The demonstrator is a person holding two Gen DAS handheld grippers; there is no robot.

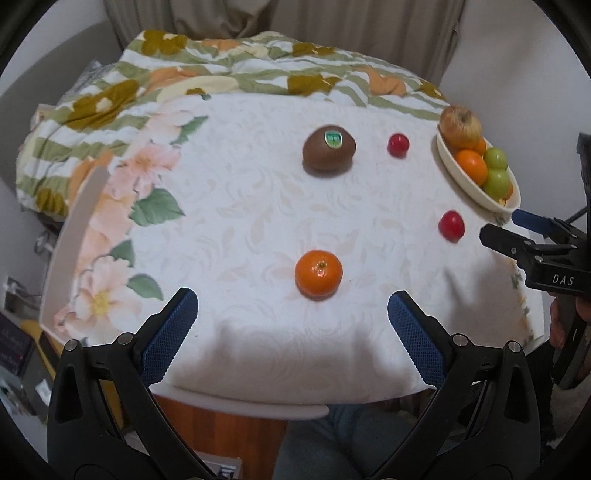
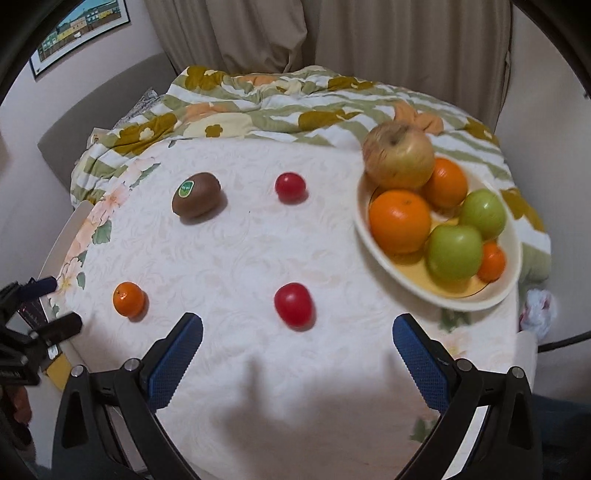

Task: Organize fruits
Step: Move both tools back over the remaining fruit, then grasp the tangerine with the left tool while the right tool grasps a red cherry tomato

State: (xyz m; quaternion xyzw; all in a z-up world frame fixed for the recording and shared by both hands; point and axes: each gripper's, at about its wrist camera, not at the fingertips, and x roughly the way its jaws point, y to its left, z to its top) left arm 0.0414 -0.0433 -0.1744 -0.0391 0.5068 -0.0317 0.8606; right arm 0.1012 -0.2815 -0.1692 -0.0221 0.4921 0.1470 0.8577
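Note:
On the white tablecloth lie a small orange [image 1: 318, 273] [image 2: 128, 299], a brown kiwi with a green sticker [image 1: 329, 149] [image 2: 196, 194], a far red fruit [image 1: 398, 144] [image 2: 290, 187] and a near red fruit [image 1: 451, 225] [image 2: 294, 305]. A cream bowl [image 1: 466, 177] [image 2: 413, 284] at the right holds an apple [image 2: 398, 155], oranges and green fruits. My left gripper [image 1: 291, 310] is open and empty, just short of the small orange. My right gripper [image 2: 297, 334] is open and empty, just short of the near red fruit; it also shows in the left wrist view [image 1: 502, 225].
A flowered quilt [image 2: 273, 99] is bunched along the table's far side. Curtains [image 2: 369, 33] hang behind it. The table's near edge [image 1: 258, 406] lies under the left gripper. A crumpled white cloth [image 2: 537, 308] lies off the right edge.

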